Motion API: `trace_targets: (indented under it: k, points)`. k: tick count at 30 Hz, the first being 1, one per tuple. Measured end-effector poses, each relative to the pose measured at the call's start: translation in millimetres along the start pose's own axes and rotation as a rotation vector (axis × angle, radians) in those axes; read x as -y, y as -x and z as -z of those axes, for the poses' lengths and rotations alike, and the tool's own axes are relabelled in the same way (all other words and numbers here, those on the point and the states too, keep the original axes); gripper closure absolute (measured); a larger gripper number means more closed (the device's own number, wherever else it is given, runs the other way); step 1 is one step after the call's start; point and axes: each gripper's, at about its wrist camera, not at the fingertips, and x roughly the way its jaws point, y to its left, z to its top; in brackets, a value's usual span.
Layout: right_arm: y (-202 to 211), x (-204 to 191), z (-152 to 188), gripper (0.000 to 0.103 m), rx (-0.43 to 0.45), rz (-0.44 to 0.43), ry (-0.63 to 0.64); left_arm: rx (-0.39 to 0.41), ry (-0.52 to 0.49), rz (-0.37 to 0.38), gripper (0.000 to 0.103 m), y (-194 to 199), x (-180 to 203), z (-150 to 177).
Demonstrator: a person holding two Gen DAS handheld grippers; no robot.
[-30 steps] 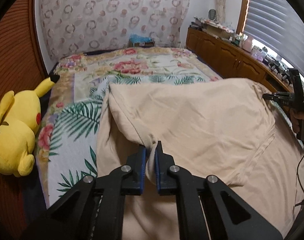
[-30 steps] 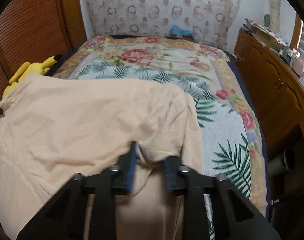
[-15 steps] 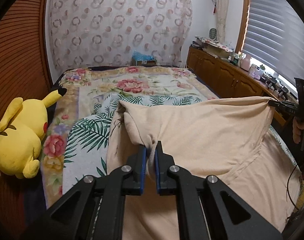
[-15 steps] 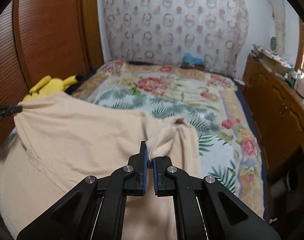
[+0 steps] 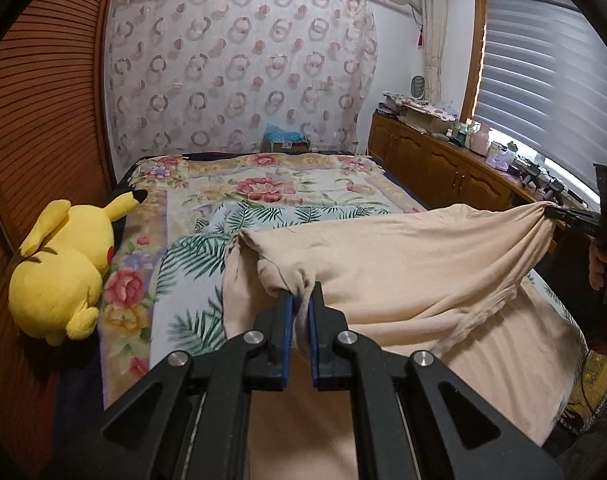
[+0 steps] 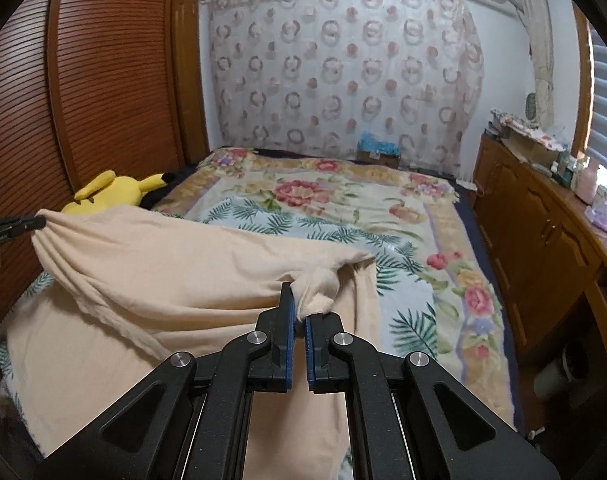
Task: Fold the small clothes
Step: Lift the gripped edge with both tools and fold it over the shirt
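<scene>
While both grippers were clamped on bunched corners, the left gripper (image 5: pixel 299 304) and right gripper (image 6: pixel 299 312) held the peach garment (image 5: pixel 403 256) lifted and stretched between them, its lower part draping onto the floral bedspread (image 5: pixel 271 188). Farther left lay a yellow plush toy (image 5: pixel 63 268); beyond, the patterned curtain (image 5: pixel 239 68).

Two close wrist views, each along its claw, sharing the bed (image 5: pixel 191 208) and curtained far wall (image 6: pixel 343 72).
</scene>
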Motion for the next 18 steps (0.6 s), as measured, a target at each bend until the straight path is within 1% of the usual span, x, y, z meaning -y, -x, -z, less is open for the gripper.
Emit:
trace_targets:
  k: [4,7,9,14,16,17,18]
  points:
    - [28.6,-8.8,17.2,0.101,0.003,0.013,0.016,-0.005,0.002,-0.007,0.099,23.4,3.4,25.6]
    - [48.4,-17.4,37.0,0.101,-0.013,0.015,0.018,-0.015,0.019,0.0,0.099,36.3,4.1,41.9]
    - [60.8,-21.2,49.6,0.101,-0.022,0.014,0.013,-0.023,0.051,0.03,0.099,47.9,2.5,53.4]
    - [86.4,-25.6,73.5,0.101,-0.049,0.023,0.018,-0.031,0.068,0.003,0.099,70.8,2.8,74.5]
    - [91.7,-23.1,81.6,0.101,-0.053,0.014,-0.004,-0.049,0.069,-0.015,0.098,71.6,3.8,83.5]
    - [90.6,-20.3,89.0,0.101,-0.067,0.005,-0.031,-0.072,0.063,-0.028,0.098,67.7,4.5,91.0]
    - [85.8,-19.1,96.1,0.101,-0.091,0.014,-0.045,-0.084,0.061,-0.028,0.097,65.2,6.0,95.7]
